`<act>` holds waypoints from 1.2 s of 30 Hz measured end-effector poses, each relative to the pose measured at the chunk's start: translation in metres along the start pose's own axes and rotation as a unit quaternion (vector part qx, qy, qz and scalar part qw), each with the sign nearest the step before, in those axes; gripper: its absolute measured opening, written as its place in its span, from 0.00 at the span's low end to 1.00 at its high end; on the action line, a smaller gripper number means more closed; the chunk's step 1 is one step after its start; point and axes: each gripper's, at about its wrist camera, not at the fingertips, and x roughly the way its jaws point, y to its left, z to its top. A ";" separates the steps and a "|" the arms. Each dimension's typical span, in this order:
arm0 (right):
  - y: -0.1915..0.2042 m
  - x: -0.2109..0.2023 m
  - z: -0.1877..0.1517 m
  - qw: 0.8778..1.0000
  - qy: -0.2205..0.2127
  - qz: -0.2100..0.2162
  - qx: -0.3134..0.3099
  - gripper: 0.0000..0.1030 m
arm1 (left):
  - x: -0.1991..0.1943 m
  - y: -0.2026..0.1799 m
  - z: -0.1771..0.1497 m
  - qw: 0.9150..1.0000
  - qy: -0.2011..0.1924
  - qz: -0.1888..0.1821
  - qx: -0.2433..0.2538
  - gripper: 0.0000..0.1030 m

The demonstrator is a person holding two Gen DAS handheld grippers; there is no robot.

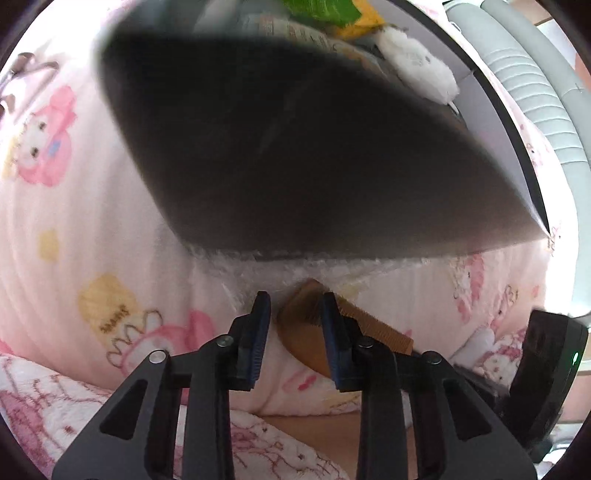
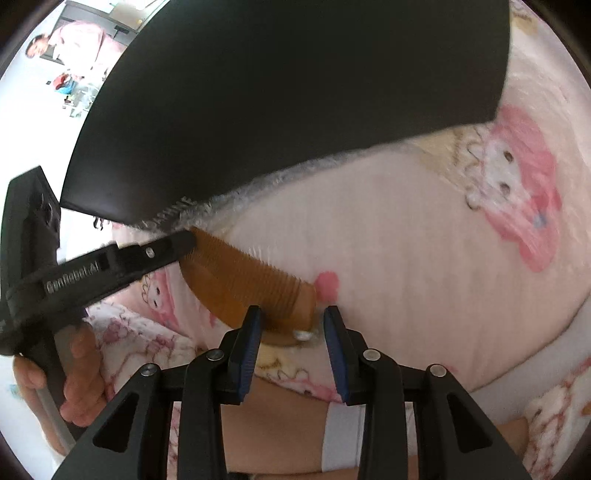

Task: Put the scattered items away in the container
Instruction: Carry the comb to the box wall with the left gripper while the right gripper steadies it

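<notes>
A brown wooden comb (image 1: 310, 325) lies on the pink cartoon blanket (image 1: 74, 221) just in front of the black container (image 1: 295, 155). My left gripper (image 1: 295, 314) is open with its blue pads astride one end of the comb. In the right wrist view the comb (image 2: 251, 280) lies slantwise; my right gripper (image 2: 291, 325) is open with the comb's other end between its pads. The left gripper's fingers (image 2: 162, 251) reach the comb's far end there. The container (image 2: 295, 92) fills the top.
Inside the container I see a white plush toy (image 1: 417, 66), a green and yellow item (image 1: 332, 14) and a printed packet. A grey ribbed hose (image 1: 532, 103) runs at the right. A person (image 2: 74, 40) stands far back left.
</notes>
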 end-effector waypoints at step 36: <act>-0.020 0.001 0.033 0.989 -0.025 0.132 0.062 0.32 | -0.034 0.027 -0.018 0.997 -0.059 -0.028 -0.035 0.30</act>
